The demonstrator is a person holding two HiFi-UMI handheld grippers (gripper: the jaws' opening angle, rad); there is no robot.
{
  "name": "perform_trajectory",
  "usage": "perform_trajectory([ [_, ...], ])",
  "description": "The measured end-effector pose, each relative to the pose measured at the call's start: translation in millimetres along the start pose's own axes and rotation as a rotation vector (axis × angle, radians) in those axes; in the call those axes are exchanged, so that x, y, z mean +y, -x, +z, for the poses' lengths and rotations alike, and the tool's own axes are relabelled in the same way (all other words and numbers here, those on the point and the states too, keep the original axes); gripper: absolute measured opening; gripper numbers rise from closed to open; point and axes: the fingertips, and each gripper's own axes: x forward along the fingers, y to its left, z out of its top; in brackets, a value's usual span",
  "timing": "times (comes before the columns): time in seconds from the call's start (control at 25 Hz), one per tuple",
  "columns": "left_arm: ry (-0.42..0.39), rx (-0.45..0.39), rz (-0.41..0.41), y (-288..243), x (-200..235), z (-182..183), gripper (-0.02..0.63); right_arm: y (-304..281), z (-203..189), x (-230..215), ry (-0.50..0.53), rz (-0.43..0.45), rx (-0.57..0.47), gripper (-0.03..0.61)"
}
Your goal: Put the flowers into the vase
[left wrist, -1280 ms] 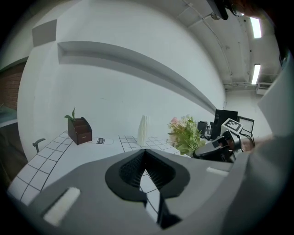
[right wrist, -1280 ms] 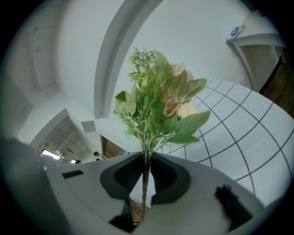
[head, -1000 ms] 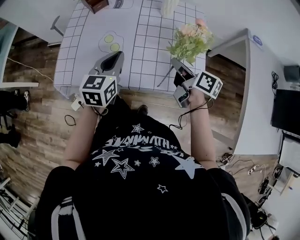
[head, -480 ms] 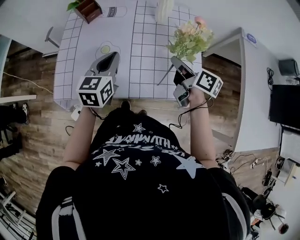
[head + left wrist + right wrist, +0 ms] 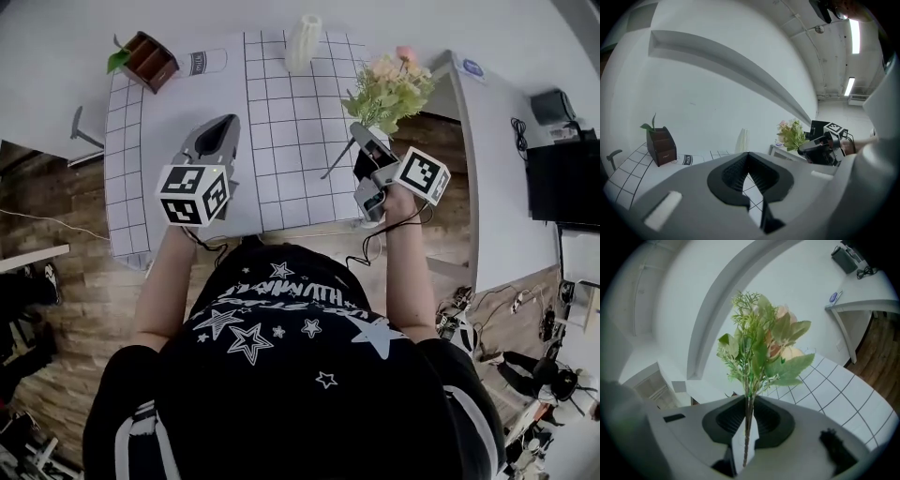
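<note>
My right gripper (image 5: 362,141) is shut on the stems of a bunch of pink and cream flowers (image 5: 392,86) with green leaves, held above the right side of the table. In the right gripper view the thin stems (image 5: 748,427) run between the jaws and the blooms (image 5: 761,341) rise above them. A white ribbed vase (image 5: 303,42) stands upright at the table's far edge, apart from both grippers; it also shows in the left gripper view as a pale vase (image 5: 742,140). My left gripper (image 5: 218,133) hovers over the table's left half, shut and empty.
A white tablecloth with a dark grid (image 5: 291,112) covers the table. A brown wooden box with a small plant (image 5: 148,61) sits at the far left corner, a "milk" print (image 5: 202,62) beside it. A white desk (image 5: 487,169) and a dark monitor (image 5: 561,183) stand to the right.
Both grippers have moved forward from the table's near edge to over the tabletop, the right one carrying the flowers. The vase has come fully into the head view.
</note>
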Motion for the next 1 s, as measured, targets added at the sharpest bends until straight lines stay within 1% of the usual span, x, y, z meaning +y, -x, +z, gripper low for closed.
perform_trajectory([
  [0.16, -0.011, -0.005, -0.031, -12, 12, 5, 0.009, 1, 19, 4, 0.026, -0.022, -0.053, 0.054],
  [0.32, -0.011, -0.001, -0.075, -26, 9, 5, 0.009, 11, 34, 0, 0.026, -0.058, -0.104, 0.054],
  [0.48, -0.013, -0.012, -0.086, -36, 3, 11, 0.009, 12, 49, -6, 0.034, -0.066, -0.112, 0.054],
  [0.6, -0.012, -0.032, -0.077, -46, -3, 20, 0.009, 10, 66, -12, 0.035, -0.046, -0.12, 0.054],
  [0.72, 0.012, -0.06, -0.057, -56, -7, 31, 0.009, 4, 85, -19, 0.047, -0.029, -0.11, 0.054],
  [0.8, 0.019, -0.066, -0.033, -63, -9, 37, 0.011, -4, 99, -18, 0.052, 0.007, -0.099, 0.054],
  [0.88, 0.013, -0.064, -0.016, -74, -13, 41, 0.04, -8, 116, -19, 0.066, 0.022, -0.09, 0.054],
  [0.92, 0.005, -0.064, -0.01, -80, -17, 44, 0.052, -11, 125, -19, 0.069, 0.043, -0.09, 0.054],
  [1.0, -0.018, -0.07, 0.008, -93, -22, 49, 0.097, -17, 141, -17, 0.076, 0.089, -0.085, 0.054],
])
